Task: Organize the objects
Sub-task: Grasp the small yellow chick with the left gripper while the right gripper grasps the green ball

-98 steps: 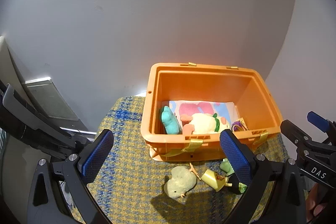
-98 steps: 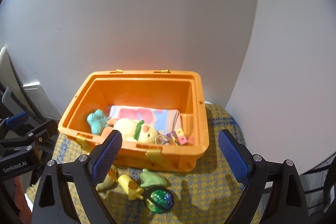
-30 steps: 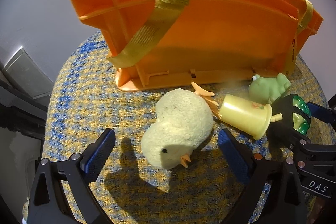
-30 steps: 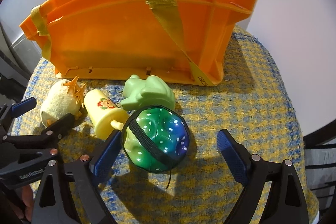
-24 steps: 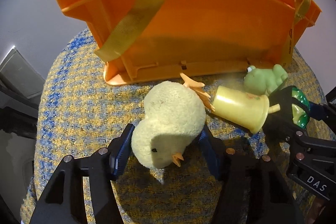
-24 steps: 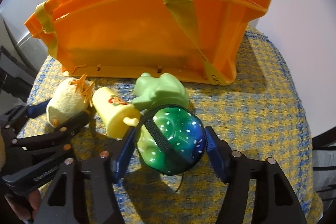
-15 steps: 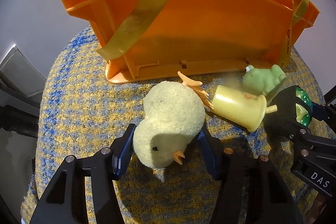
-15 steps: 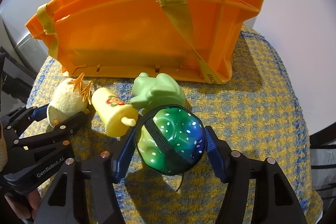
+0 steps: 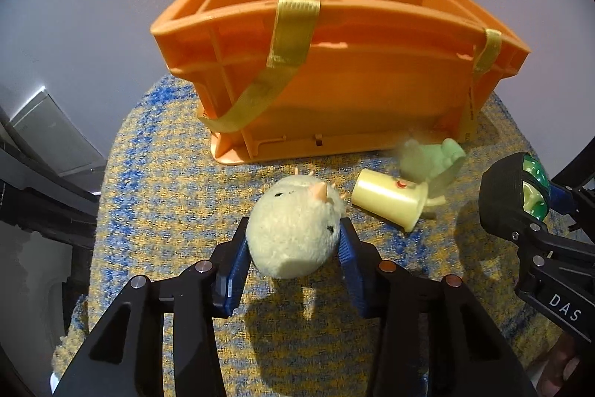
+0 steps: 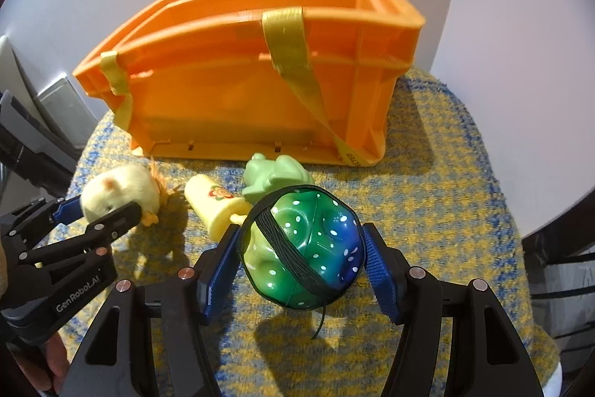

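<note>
Your left hand-held gripper (image 9: 293, 248) is clamped on the chick (image 9: 293, 229), your right hand-held gripper (image 10: 301, 259) on the ball (image 10: 301, 248); both sit just off the mat (image 10: 446, 173). Crate (image 10: 241, 62) waits behind. Cup (image 10: 214, 207) and frog (image 10: 275, 177) are left on the mat.

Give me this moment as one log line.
left gripper: holds chick | right gripper: holds ball | both raised, crate ahead

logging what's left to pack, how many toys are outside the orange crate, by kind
plush chick: 1, held in the left claw
green-blue ball: 1, held in the right claw
yellow toy cup: 1
green frog: 1
total: 4
</note>
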`<state>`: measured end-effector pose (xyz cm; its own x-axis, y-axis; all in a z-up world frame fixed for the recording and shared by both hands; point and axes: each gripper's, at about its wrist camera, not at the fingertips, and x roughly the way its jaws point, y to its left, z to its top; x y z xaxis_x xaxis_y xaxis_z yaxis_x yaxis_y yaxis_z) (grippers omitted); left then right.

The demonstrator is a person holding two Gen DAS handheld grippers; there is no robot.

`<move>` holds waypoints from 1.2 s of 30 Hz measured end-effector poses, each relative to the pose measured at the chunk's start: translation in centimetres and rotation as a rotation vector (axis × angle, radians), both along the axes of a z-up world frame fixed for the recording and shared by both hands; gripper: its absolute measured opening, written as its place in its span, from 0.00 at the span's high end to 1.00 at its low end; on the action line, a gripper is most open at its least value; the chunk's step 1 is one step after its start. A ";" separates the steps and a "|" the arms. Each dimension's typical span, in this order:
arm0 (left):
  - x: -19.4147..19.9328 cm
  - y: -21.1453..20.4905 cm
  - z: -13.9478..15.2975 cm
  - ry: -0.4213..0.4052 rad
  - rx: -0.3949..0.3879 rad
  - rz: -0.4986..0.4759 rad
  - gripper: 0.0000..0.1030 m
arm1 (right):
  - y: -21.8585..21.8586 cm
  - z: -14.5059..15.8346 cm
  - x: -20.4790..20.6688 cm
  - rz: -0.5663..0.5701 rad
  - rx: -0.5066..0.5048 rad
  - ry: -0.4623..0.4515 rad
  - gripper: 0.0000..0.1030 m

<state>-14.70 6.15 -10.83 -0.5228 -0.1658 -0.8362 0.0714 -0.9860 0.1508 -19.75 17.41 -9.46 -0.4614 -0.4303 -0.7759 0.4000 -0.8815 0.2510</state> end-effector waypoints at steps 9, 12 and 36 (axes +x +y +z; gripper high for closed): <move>0.8 -0.2 2.1 0.041 -0.005 -0.011 0.58 | 0.8 1.7 1.0 -0.011 -0.019 0.035 0.38; 0.9 0.1 4.0 0.059 -0.012 -0.011 0.58 | 1.3 2.3 1.1 -0.016 -0.027 0.044 0.38; 0.3 -0.2 13.0 0.203 -0.001 -0.013 0.58 | 2.8 11.0 0.3 -0.037 -0.089 0.196 0.38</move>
<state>-14.44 5.99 2.17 -0.6829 -0.1590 -0.7130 0.0879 -0.9868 0.1359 -19.48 20.22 1.56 -0.6166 -0.4727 -0.6296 0.4162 -0.8745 0.2489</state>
